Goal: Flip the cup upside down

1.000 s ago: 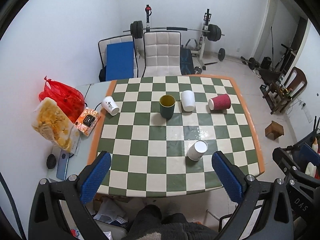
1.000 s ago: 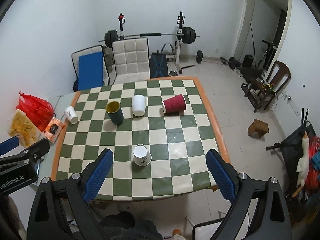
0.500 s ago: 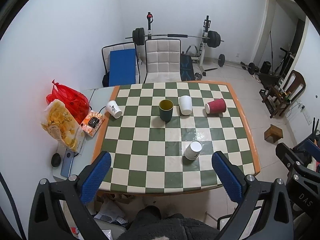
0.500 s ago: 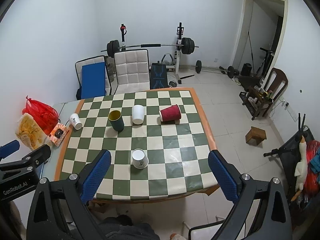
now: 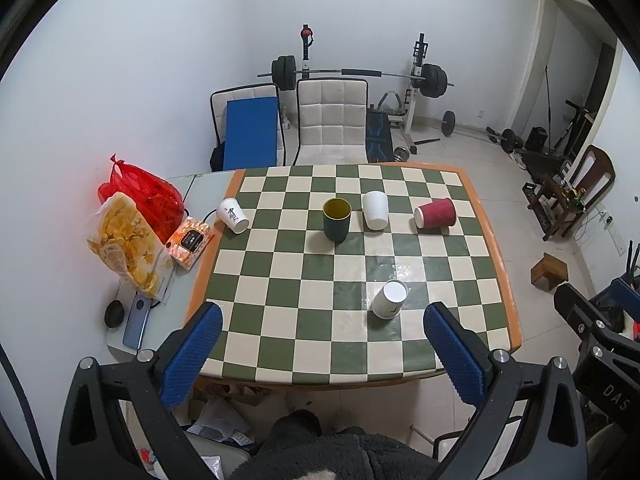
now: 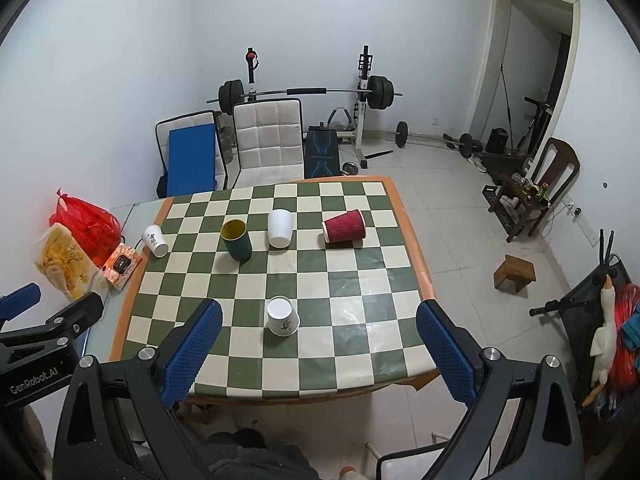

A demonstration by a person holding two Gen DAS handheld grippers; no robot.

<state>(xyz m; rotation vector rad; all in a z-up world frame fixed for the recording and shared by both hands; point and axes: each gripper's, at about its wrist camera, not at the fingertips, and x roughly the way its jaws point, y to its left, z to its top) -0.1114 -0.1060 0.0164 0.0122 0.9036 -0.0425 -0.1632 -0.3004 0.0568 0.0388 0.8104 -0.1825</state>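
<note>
You are holding left gripper [image 5: 320,354] and right gripper [image 6: 318,350] wide apart, empty, above table edge; green cup [image 5: 337,219] standing upright far ahead, unflipped; nearest paper cup [image 6: 282,316] already looking inverted.

Of 5 cups, the green cup [image 5: 337,219] [image 6: 236,239] seemingly stands upright.
</note>
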